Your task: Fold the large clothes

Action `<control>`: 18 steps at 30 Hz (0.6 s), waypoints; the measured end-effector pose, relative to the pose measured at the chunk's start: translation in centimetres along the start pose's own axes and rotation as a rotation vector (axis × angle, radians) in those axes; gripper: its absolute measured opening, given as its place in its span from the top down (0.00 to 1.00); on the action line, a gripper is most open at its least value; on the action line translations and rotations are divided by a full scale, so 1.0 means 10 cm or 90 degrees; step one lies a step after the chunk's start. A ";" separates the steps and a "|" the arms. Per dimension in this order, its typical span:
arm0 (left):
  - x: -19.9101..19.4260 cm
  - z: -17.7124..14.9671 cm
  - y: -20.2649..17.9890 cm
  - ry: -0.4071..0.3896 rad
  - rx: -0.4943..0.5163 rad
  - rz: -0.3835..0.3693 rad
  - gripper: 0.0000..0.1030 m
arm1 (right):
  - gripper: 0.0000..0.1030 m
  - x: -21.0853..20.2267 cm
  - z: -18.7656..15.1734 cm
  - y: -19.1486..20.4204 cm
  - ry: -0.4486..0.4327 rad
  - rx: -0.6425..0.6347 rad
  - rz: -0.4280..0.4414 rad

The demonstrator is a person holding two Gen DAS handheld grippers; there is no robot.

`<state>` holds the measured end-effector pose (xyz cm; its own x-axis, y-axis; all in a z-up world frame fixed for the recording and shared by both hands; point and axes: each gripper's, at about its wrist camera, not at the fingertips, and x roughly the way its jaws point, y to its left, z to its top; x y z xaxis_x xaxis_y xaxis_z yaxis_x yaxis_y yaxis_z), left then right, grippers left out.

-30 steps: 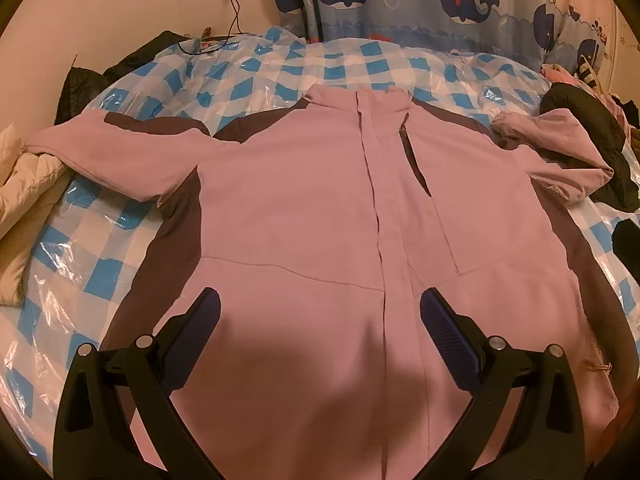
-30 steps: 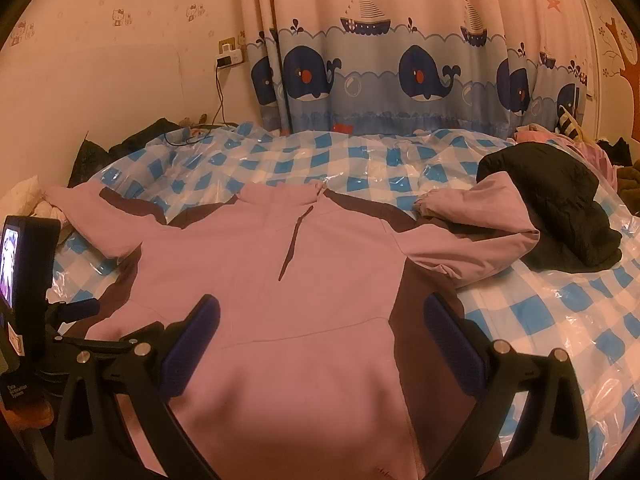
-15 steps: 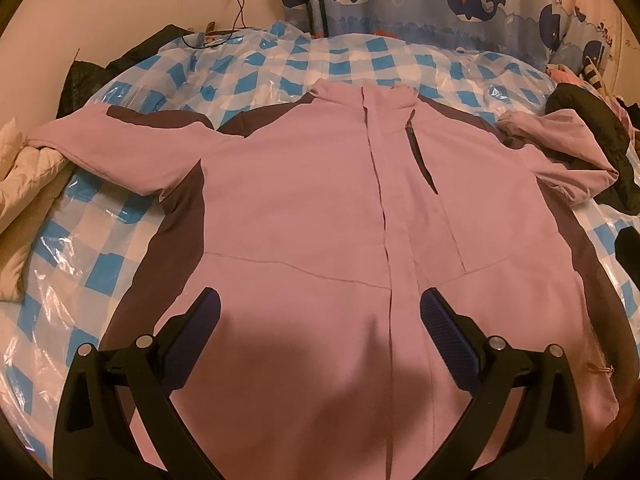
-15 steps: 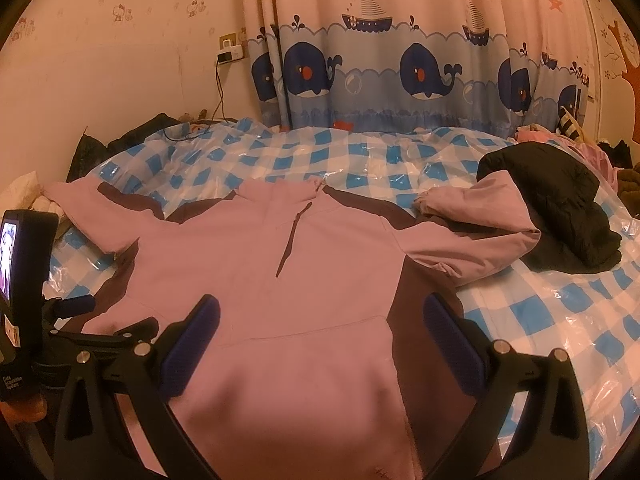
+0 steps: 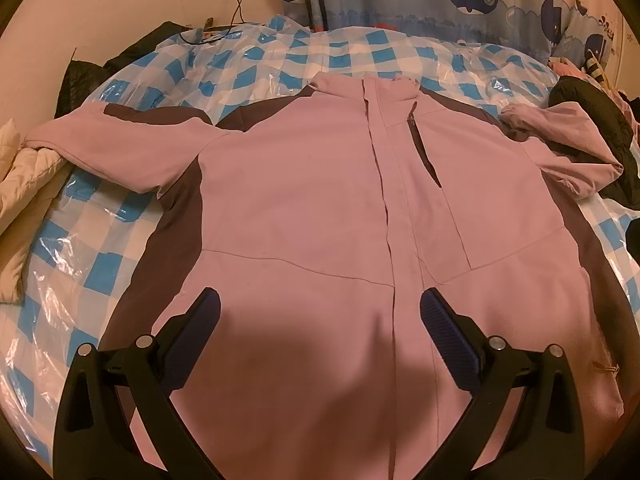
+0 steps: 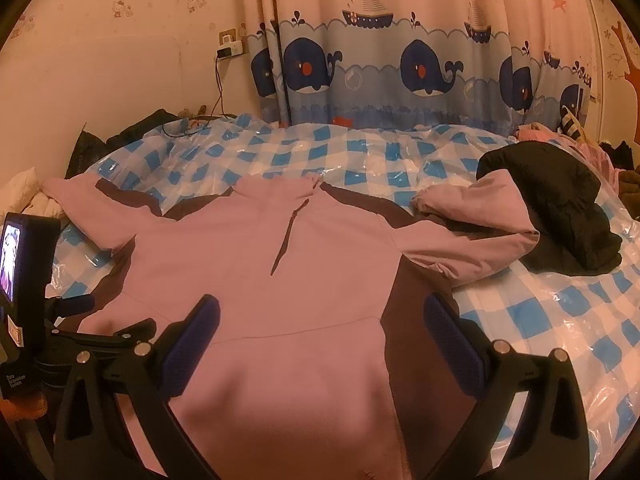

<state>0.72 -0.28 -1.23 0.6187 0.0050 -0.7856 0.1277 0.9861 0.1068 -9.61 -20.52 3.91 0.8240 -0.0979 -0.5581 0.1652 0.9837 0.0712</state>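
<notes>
A large pink jacket (image 5: 312,208) with dark brown side panels lies flat, front up, on the bed, collar toward the curtain. Its left sleeve (image 5: 120,140) stretches out sideways; the right sleeve (image 5: 568,148) is bent back on itself beside a black garment. My left gripper (image 5: 320,312) hovers open over the lower front of the jacket, nothing between its fingers. The right wrist view shows the same jacket (image 6: 288,272) from its right side. My right gripper (image 6: 320,316) is open above the hem, straddling the brown side panel (image 6: 416,300). The left gripper's body (image 6: 48,320) shows at that view's left edge.
The bed wears a blue-and-white checked cover under clear plastic (image 6: 360,152). A black padded garment (image 6: 560,216) lies at the right. A cream quilted garment (image 5: 28,184) sits at the left edge. A whale-print curtain (image 6: 400,68) and a wall socket with cable (image 6: 228,48) stand behind.
The left gripper's view has tilted downward, so the jacket sits lower in frame. The right gripper has shifted only slightly. Both stayed open; the jacket has not moved.
</notes>
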 end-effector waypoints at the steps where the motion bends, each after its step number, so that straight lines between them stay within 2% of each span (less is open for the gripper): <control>1: 0.00 0.00 0.00 0.000 -0.001 0.000 0.06 | 0.05 0.01 0.00 -0.01 0.002 0.000 0.000; 18: 0.04 0.01 -0.02 0.005 -0.005 0.002 0.06 | 0.05 0.09 0.14 -0.08 0.013 -0.042 -0.017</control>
<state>1.00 -0.52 -1.56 0.6127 0.0091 -0.7902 0.1199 0.9873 0.1043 -8.23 -21.57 4.46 0.8085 -0.1214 -0.5758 0.1499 0.9887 0.0022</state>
